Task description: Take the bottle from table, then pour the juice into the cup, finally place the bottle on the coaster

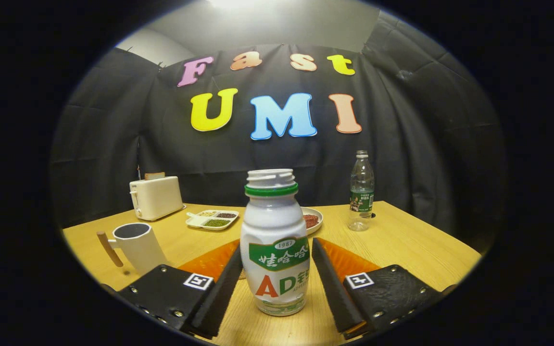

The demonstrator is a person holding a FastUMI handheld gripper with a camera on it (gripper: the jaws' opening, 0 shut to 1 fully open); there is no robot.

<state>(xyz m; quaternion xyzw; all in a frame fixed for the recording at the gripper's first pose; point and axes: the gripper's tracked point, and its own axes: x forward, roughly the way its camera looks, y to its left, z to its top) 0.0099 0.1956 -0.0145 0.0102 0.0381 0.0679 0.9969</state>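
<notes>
Sitting on the wooden table (402, 240): toaster (156, 197) at far left, clear water bottle (361, 192) far right, both well back. White juice bottle (275, 245) stands upright, uncapped, between the gripper (276, 283) fingers; fingers spread, small gap visible each side, no contact I can confirm. White cup (137, 246) with wooden handle is left of the left finger. Divided snack tray (212, 219) and plate (313, 220) behind the bottle.

Bottle (275, 240) upright on table (402, 240), between gripper (275, 283) fingers — cup (137, 245) near left, toaster (156, 197) far left, water bottle (361, 192) far right.
</notes>
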